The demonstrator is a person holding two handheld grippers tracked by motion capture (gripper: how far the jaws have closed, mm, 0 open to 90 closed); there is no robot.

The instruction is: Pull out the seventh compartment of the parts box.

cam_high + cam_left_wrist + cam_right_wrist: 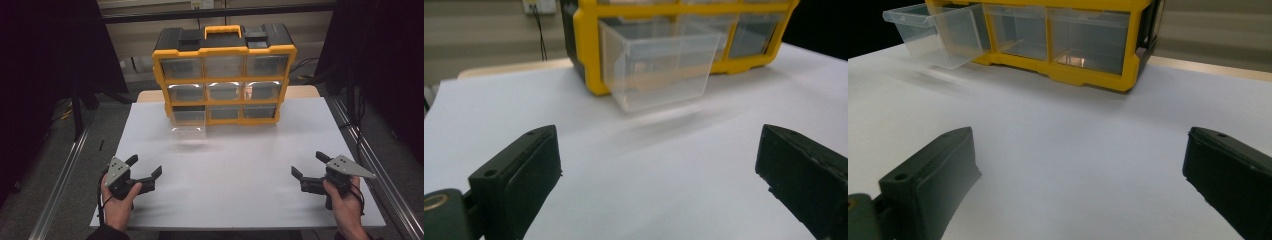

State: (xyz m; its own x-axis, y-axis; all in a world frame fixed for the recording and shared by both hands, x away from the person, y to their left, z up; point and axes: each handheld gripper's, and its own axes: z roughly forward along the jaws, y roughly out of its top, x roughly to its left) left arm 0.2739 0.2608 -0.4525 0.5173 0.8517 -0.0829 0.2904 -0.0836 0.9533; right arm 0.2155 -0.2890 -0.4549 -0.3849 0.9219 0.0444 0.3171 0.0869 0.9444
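Both the left gripper (145, 168) and right gripper (307, 165) gape wide, empty, near the tabletop's (240, 165) front edge. The organizer's (224, 75) bottom-left drawer (187, 131) juts out; probably one must reach forward to it next.

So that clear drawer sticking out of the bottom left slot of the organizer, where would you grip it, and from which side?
Probably the front lip of the pulled-out drawer, approached from the person's side with the left gripper, which is nearer and open. The drawer juts forward from the yellow organizer and its front wall flares outward at the top, giving the jaws an edge to pinch from above.
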